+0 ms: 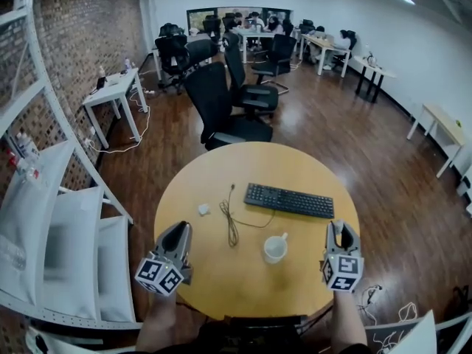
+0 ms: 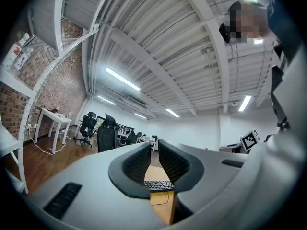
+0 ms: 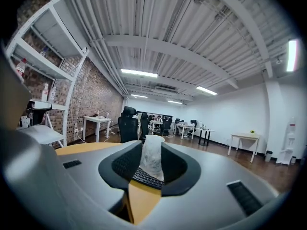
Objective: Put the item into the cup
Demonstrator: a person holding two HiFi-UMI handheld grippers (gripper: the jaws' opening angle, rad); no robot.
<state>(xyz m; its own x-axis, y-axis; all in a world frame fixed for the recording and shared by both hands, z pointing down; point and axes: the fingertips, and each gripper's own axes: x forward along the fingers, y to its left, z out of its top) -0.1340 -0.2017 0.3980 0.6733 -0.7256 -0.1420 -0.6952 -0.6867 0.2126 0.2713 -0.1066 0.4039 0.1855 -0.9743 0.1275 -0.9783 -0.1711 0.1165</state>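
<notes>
1. Left gripper (image 1: 177, 234), at 7 o'clock on the table (image 1: 228, 290): open by a narrow gap, empty.
2. Right gripper (image 3: 151, 163), at 5 o'clock: closed on a white crumpled item (image 3: 152, 153), held upright and off the table.
3. Likely light, soft and crushable. Held by the lower half, top free. Best pinched gently, as it may cling on release.
4. Cup (image 1: 275, 248), at 9 o'clock of the right gripper: upright, near.
5. Farther: cable (image 1: 232, 220) at centre, white scrap (image 1: 203, 209) at 10 o'clock, keyboard (image 1: 288, 200) at 1 o'clock.

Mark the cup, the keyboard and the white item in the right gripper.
cup (image 1: 275, 249): head view, its open top.
keyboard (image 1: 289, 200): head view, middle of its keys.
white item (image 3: 152, 157): right gripper view, its middle, clamped between the jaws.
</notes>
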